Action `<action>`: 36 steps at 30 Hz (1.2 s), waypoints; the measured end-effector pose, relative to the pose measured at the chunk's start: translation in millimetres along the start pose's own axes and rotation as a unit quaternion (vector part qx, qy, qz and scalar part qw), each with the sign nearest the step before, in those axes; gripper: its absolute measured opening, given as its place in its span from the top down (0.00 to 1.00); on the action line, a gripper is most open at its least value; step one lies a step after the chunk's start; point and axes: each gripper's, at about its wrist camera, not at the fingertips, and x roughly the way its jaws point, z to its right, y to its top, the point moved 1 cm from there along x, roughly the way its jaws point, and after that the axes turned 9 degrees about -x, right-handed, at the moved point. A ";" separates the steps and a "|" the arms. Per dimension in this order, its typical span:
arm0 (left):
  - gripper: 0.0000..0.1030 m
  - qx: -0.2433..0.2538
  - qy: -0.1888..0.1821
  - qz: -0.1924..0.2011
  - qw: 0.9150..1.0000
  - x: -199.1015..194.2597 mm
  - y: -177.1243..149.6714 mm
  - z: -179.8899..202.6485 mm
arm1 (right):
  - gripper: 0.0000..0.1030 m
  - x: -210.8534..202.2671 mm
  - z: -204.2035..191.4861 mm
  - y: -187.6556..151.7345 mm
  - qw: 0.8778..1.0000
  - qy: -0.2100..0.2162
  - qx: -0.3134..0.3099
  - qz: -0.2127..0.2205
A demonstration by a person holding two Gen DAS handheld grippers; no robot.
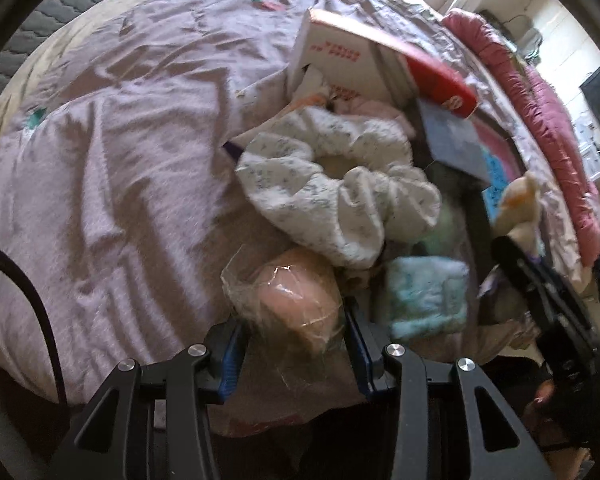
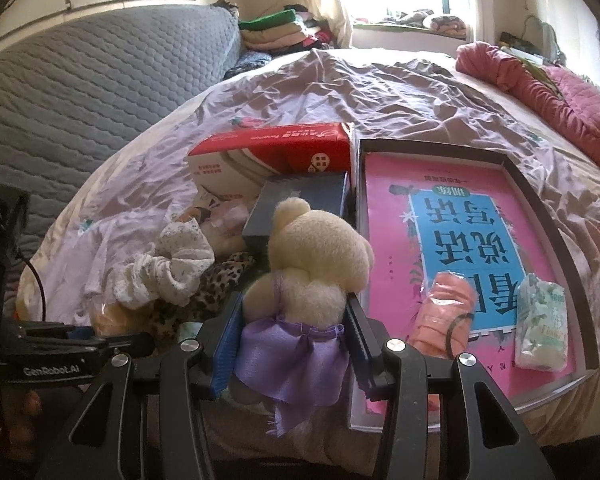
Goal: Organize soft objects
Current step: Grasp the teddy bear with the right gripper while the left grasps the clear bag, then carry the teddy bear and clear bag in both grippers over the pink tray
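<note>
Sitting upright in the right gripper (image 2: 294, 322) is a cream plush bear (image 2: 320, 256) in a purple satin skirt; its long axis runs up and away from the camera, head on top, back toward the lens; both blue pads are clamped on its waist, so it's a firm grasp, jaws about halfway apart. It hangs just left of the shallow box lid (image 2: 540, 200) on the bed, which holds a pink book (image 2: 388, 208), a peach cloth roll (image 2: 446, 312) and a tissue pack (image 2: 540, 320). The left gripper (image 1: 296, 330) is pinching a peach roll in clear plastic wrap (image 1: 296, 304), jaws roughly half open; the roll lies across the jaws, beside the floral scrunchie (image 1: 340, 184) on the purple sheet (image 1: 120, 140).
</note>
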 end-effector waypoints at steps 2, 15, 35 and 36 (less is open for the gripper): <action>0.56 -0.004 0.007 -0.004 1.000 2.0 -2.1 -4.7 | 0.52 -1.7 -0.1 -1.2 1.000 0.002 0.002 0.000; 0.56 -0.055 0.034 0.030 0.997 -16.3 0.1 -37.2 | 0.52 -20.4 15.6 -3.3 1.000 -0.003 0.024 0.018; 0.56 -0.018 -0.008 0.108 0.994 -73.2 14.9 11.6 | 0.52 -51.4 59.6 -5.8 0.996 -0.029 0.072 0.049; 0.56 -0.013 -0.010 0.111 0.994 -75.9 14.6 17.7 | 0.52 -54.0 62.0 -5.5 0.996 -0.029 0.073 0.051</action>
